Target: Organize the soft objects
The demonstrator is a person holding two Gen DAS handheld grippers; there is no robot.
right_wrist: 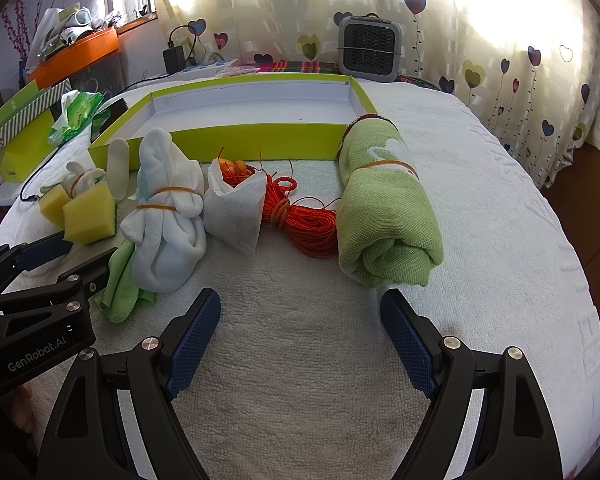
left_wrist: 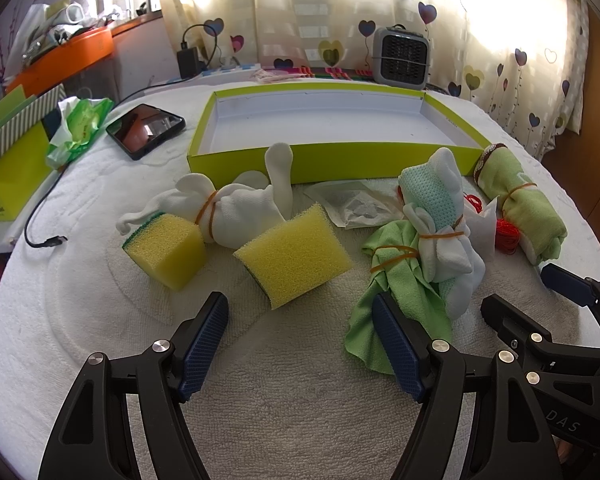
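**Soft goods wait in a row before an empty tray**

Both handheld grippers hover low over a white towel-covered table (right_wrist: 480, 184), jaws spread wide and holding nothing. The left gripper (left_wrist: 300, 344) faces two yellow sponges (left_wrist: 294, 254), with a banded white sock bundle (left_wrist: 236, 210) just behind them. The right gripper (right_wrist: 300, 340) points toward a coil of orange cord (right_wrist: 306, 222) lying between a white pouch (right_wrist: 236, 212) and a rolled green towel (right_wrist: 384, 216). A shallow lime-green tray (left_wrist: 332, 160) sits beyond the row, its white floor bare.
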